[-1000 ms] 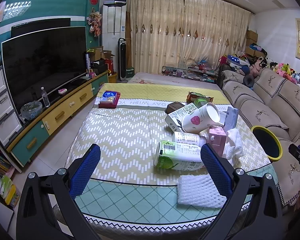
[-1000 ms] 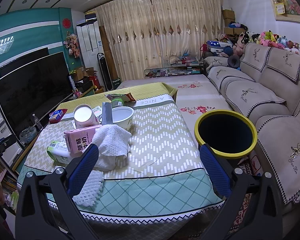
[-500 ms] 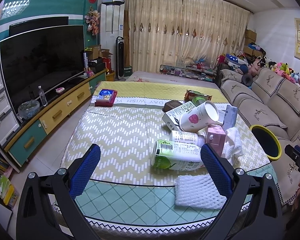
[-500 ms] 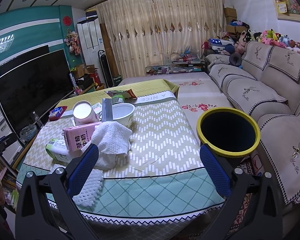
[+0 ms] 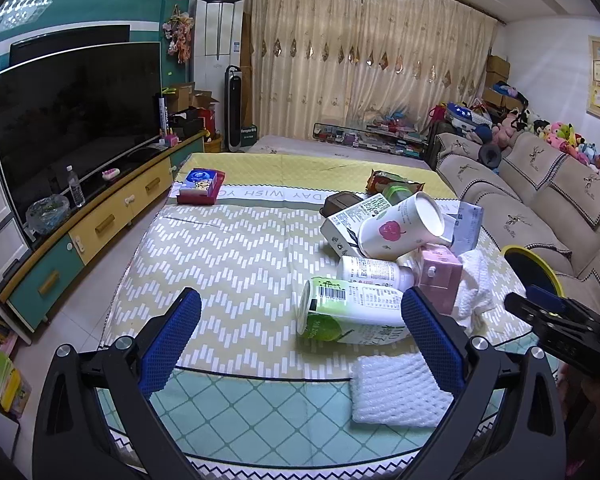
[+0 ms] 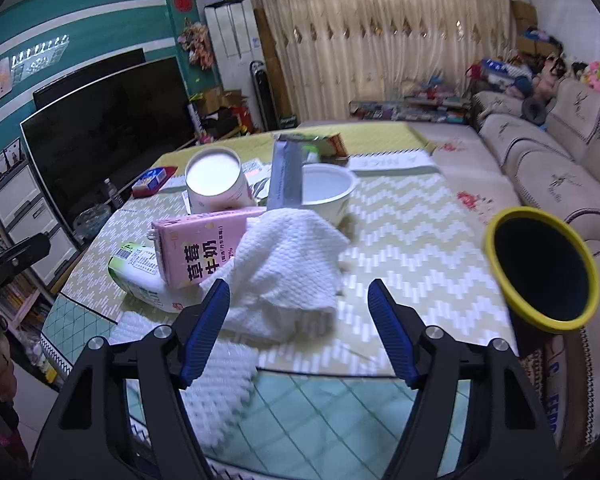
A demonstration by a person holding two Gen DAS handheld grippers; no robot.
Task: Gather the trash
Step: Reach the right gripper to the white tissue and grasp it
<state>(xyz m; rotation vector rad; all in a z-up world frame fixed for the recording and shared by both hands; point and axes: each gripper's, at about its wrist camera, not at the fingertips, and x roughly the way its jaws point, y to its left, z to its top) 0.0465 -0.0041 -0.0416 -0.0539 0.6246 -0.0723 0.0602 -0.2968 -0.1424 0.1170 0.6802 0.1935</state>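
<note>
Blue-padded fingers of the right gripper (image 6: 298, 328) are closing with nothing pressed between them yet; the white cloth (image 6: 284, 268) lies just beyond their tips. Fingers of the left gripper (image 5: 300, 344) stand spread and empty over the worktop (image 5: 228, 264). Nearest lies a white foam net (image 5: 396, 388), then a green drink carton (image 5: 348, 312), a pink strawberry-milk carton (image 6: 198, 248) leaning against the cloth, and a tipped paper cup (image 5: 400, 228). The yellow-rimmed bin (image 6: 540, 264) waits off the worktop's right edge. Closing early could pinch only a fold, and dragging the cloth may topple the pink carton or scatter the pile.
</note>
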